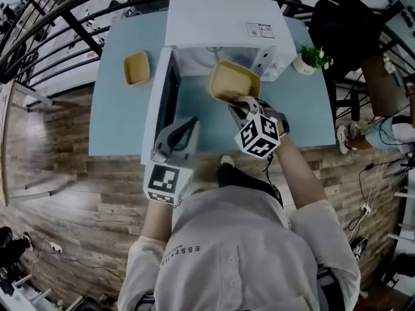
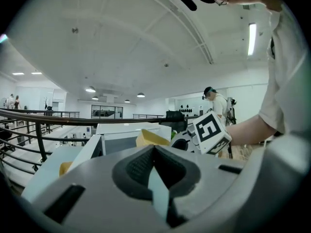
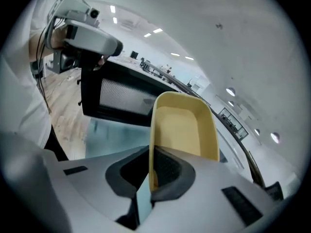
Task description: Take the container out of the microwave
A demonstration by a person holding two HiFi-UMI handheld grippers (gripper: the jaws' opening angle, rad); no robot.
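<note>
**Status of task.** The microwave [image 1: 220, 21] stood at the back of the desk [image 1: 113, 122] with its door [image 1: 159, 102] swung fully open to the left as the head view shows it. The yellow container [image 1: 233, 81] was off the cavity floor and carried in the air at the mouth of the opening. Its near end was over the desk in front of the oven. Whether its far end had fully cleared the opening could not be told from above.

**Right claw** [image 3: 151, 171]. It was clenched on the near wall of the container, with one pad inside the rim and one outside. The right gripper view showed the container empty and tipped, with the dark door panel beyond it to the left.

**Left claw** [image 2: 155, 166]. It was clenched on nothing, its pads meeting with no object between them. It was held low in front of the open door and touched neither the door nor the container.

**Other items noted.** A second yellow container [image 1: 137, 68] lay on the desk left of the door. A small potted plant [image 1: 311, 57] stood at the oven's right.

**Assessment.** The door had been opened and the container grasped and lifted, so the removal was judged largely done. What remained was to bring the container fully clear and set it on the desk, where bare surface was available in front of the oven. The grip held one wall only, so tipping was the main risk.
</note>
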